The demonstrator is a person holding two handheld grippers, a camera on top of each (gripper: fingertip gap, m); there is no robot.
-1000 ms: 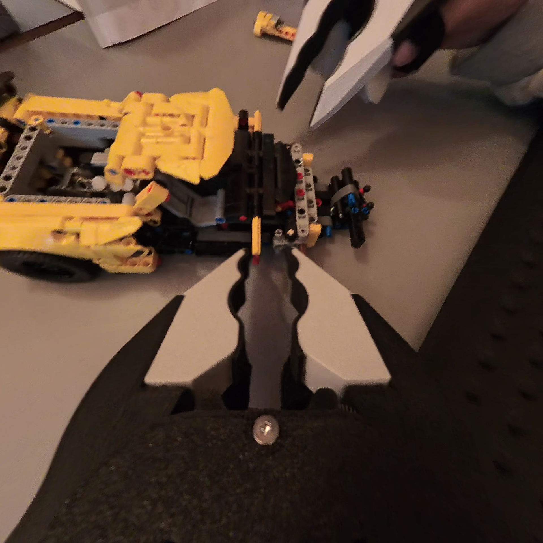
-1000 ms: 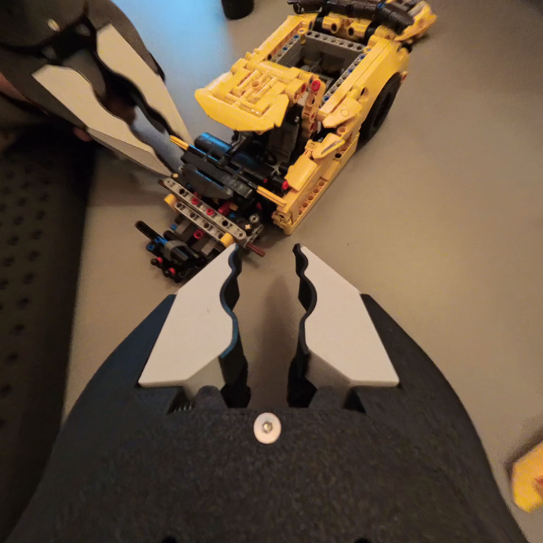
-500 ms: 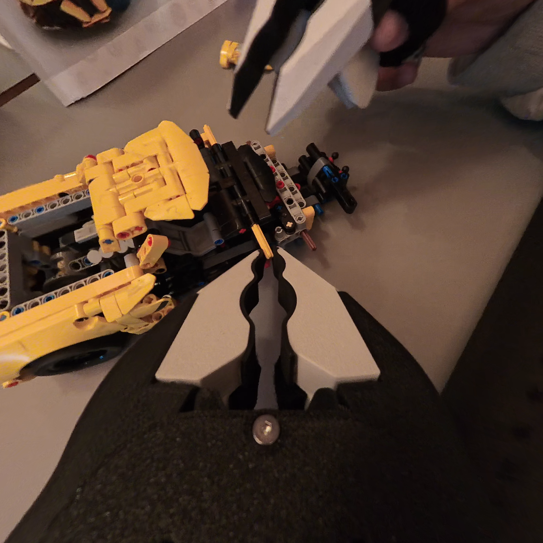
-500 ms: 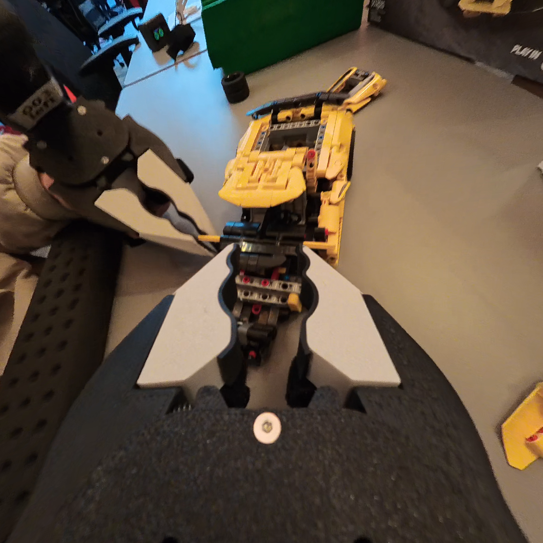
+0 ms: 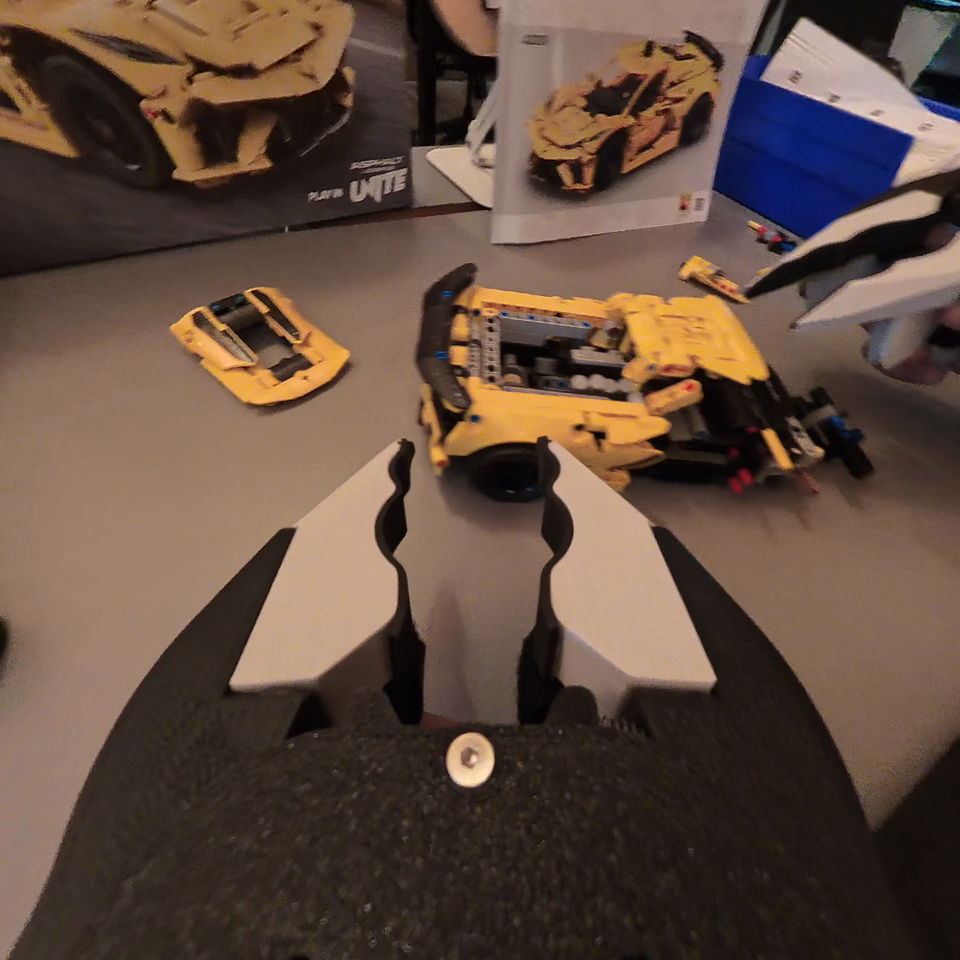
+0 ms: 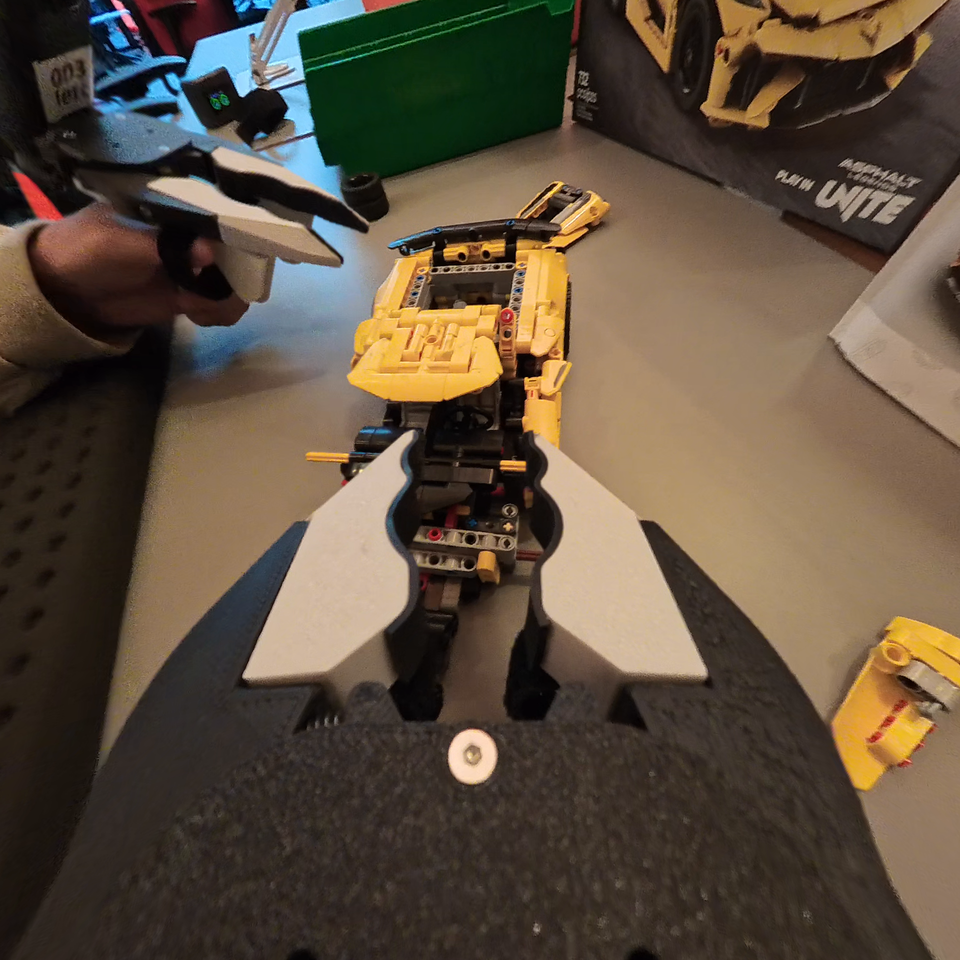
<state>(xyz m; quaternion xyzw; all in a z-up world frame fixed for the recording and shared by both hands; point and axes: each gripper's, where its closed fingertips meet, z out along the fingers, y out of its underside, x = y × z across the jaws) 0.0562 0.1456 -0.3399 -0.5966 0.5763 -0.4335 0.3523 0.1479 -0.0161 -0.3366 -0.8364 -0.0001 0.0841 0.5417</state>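
Observation:
A partly built yellow brick car [image 5: 597, 384] stands on the grey table, its black front chassis bare. My left gripper [image 5: 472, 452] is open and empty, and it hovers just short of the car's rear wheel. My right gripper [image 6: 470, 441] is open. It is over the car's front end [image 6: 462, 540], whose chassis beams show between its fingers; I cannot tell if they touch. A thin yellow axle [image 6: 327, 457] sticks out sideways from the chassis. Each gripper shows in the other's view: the left [image 6: 348, 241] and the right [image 5: 774, 309].
A loose yellow body panel [image 5: 260, 345] lies left of the car. There are small yellow assemblies [image 6: 893, 696] [image 5: 709, 272], a black tyre [image 6: 366, 195], a green bin [image 6: 436, 78], a blue bin [image 5: 810, 135], the kit box [image 6: 779, 104], a standing booklet [image 5: 602, 130] and a black perforated mat [image 6: 52, 519].
My left gripper let go of the yellow axle, opened wide, and drew back toward the car's rear side. My right gripper came over the car's front end and stays there, open.

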